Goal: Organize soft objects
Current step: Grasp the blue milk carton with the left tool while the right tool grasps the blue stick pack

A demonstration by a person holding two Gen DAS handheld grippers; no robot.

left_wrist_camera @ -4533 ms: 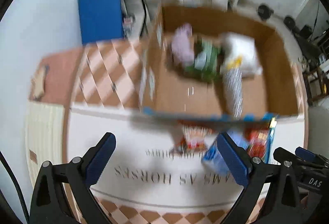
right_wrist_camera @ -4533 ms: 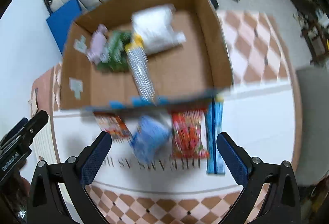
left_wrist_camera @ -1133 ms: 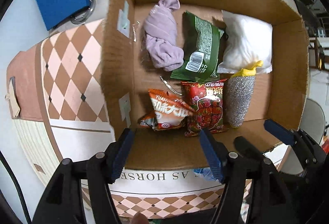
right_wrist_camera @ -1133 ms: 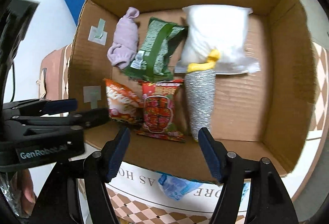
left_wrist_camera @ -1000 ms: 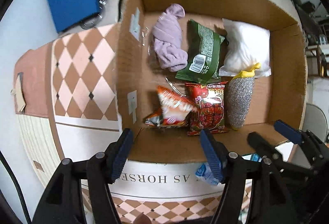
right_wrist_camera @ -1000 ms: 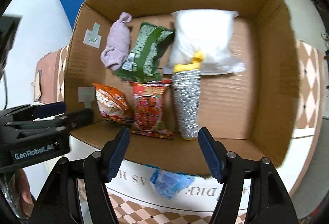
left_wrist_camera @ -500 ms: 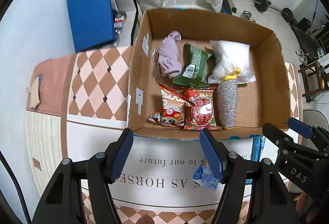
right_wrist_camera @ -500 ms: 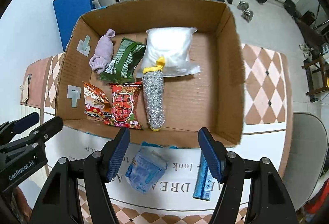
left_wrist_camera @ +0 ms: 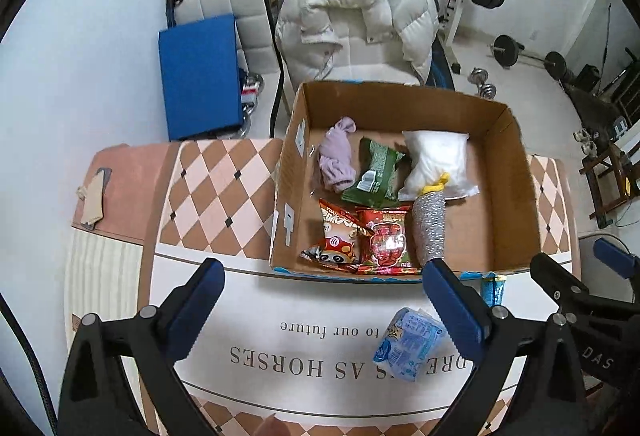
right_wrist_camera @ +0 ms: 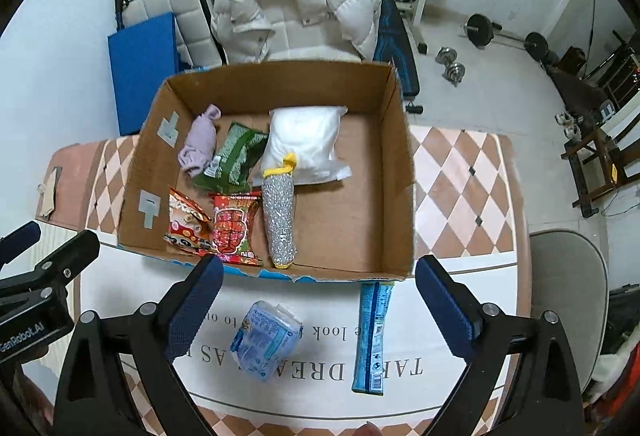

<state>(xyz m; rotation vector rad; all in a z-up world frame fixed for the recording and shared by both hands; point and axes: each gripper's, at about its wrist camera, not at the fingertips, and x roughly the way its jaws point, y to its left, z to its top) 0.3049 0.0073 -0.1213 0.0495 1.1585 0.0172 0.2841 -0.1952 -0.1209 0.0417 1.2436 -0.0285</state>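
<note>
An open cardboard box [left_wrist_camera: 520, 204] [right_wrist_camera: 400, 172] stands on the table. It holds a lilac cloth [right_wrist_camera: 200, 142], a green packet [right_wrist_camera: 234, 156], a white bag [right_wrist_camera: 306, 142], a silver glitter pouch [right_wrist_camera: 280, 218] and two red snack packets [right_wrist_camera: 232, 228]. On the table before the box lie a light blue tissue pack [right_wrist_camera: 266, 340] [left_wrist_camera: 408, 344] and a long blue packet [right_wrist_camera: 372, 336]. My left gripper [left_wrist_camera: 332, 312] and my right gripper [right_wrist_camera: 316, 304] are both open and empty, held above the table in front of the box.
The table carries a white cloth with printed words [left_wrist_camera: 304, 352] and a checked border. Behind the box are a white puffy jacket [right_wrist_camera: 296, 0] on a bench, a blue mat [left_wrist_camera: 200, 76] and barbell weights. A grey chair [right_wrist_camera: 568, 296] stands at the right.
Both grippers have pulled back and up from over the box, so the whole box and the table in front now show. Both have opened wider. The two red snack packets now lie in the box.
</note>
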